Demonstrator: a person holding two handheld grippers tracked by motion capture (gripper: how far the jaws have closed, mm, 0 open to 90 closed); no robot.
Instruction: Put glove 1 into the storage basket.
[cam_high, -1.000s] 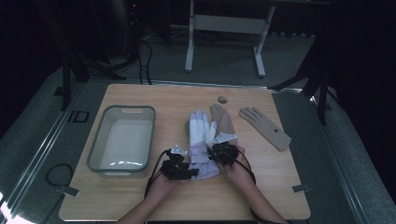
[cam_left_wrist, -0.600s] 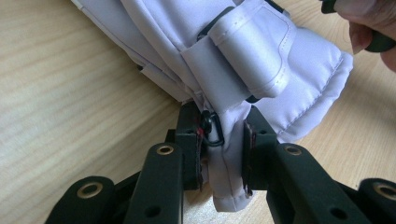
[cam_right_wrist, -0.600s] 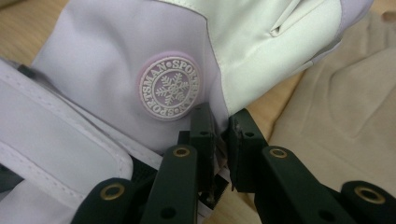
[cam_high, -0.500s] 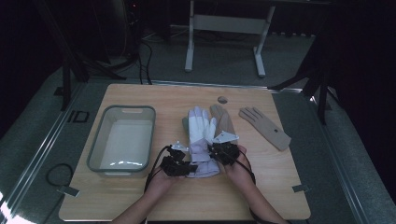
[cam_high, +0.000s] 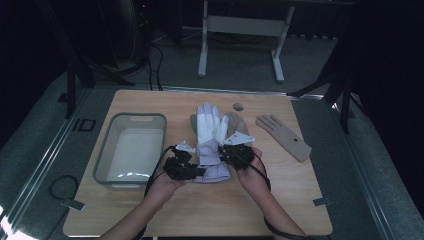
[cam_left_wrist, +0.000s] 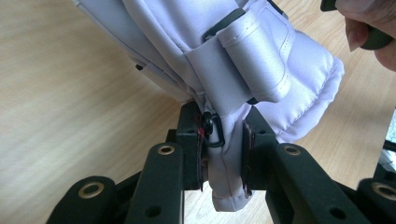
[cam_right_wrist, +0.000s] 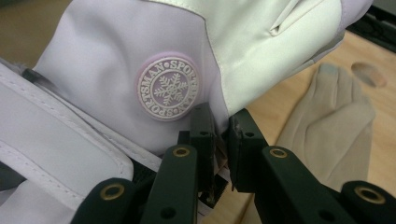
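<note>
I've got the left gripper (cam_left_wrist: 223, 154) and right gripper (cam_right_wrist: 220, 140) each pinching a cuff side of the white ski glove (cam_high: 209, 142) at mid-table beside the grey bin (cam_high: 131, 150), so it lifts evenly.

Grey bin (cam_high: 131, 150) blocks the left; beige glove (cam_high: 284, 136) right; near table (cam_high: 210, 210) free

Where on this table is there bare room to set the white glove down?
Bare wood lies along the near edge of the table and between the grey bin and the white glove. The middle right is crowded by tan gloves.
</note>
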